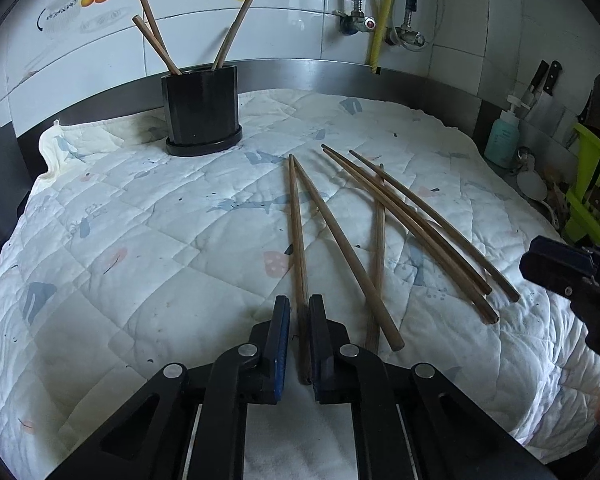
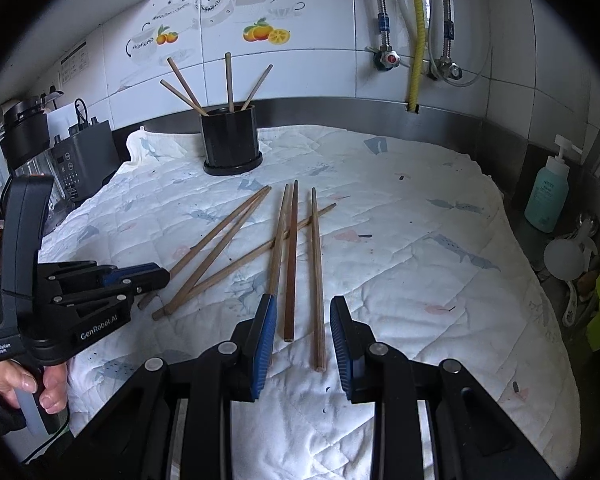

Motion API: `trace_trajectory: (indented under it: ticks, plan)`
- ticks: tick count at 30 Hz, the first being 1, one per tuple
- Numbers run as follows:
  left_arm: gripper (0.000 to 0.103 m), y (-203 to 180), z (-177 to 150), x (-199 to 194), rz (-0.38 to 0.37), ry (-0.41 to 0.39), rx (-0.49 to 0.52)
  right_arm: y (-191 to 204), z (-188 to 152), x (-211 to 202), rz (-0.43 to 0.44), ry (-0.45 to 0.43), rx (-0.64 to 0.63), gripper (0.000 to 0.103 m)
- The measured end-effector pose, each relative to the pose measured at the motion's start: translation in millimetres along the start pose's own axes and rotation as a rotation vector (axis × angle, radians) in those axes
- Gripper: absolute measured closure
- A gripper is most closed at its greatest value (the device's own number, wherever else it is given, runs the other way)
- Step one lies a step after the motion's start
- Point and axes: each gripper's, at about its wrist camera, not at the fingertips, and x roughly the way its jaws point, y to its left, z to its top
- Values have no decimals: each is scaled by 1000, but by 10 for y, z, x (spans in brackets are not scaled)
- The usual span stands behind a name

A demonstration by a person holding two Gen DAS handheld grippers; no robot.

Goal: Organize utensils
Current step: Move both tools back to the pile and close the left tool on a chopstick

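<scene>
Now, up at the back of the white quilted cloth (image 2: 380, 280) stands the black oval plastic utensil holder (image 2: 231, 142), seated in its own shallow black saucer, and from the right wrist view four brown wooden chopsticks stick out of it, two leaning left, one upright, one leaning right. The left wrist view shows only three of them above the rim. Out on the cloth lie six more loose wooden chopsticks (image 2: 292, 260), fanned and partly crossing, well apart from the holder. The left gripper (image 1: 299, 344) has its blue-padded jaws drawn narrow around the near end of the leftmost chopstick (image 1: 298, 240), the stick running straight between the pads and resting along the cloth. The right gripper (image 2: 303, 344) hovers with its jaws partly apart, two chopstick ends lying on the cloth in the gap between them, neither pad touching them. Writing next: the left gripper's black body reads "GenRobot.AI", and a small label near its handle reads "Data Acquisition System", with a person's hand (image 2: 32, 384) wrapped round the grip below. At the right edge a teal pump bottle (image 2: 548, 196) carries a label too small to read. The wall tiles behind show printed teapots and oranges.
</scene>
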Motion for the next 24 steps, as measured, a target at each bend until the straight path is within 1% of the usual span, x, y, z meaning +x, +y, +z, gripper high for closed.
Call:
trace_trajectory:
  ticks: [8, 15, 22, 24]
  plan:
    - [93, 14, -35, 50, -15, 12, -10, 98, -131, 99, 53, 13, 0, 72]
    - [93, 60, -65, 47, -44, -6, -39, 106, -208, 217, 76, 16, 32, 72]
    - [93, 85, -94, 38, -65, -18, -50, 185, -187, 278, 70, 0, 6, 79]
    - [93, 90, -95, 40, -72, -20, -53, 201, -178, 276, 81, -5, 1, 81]
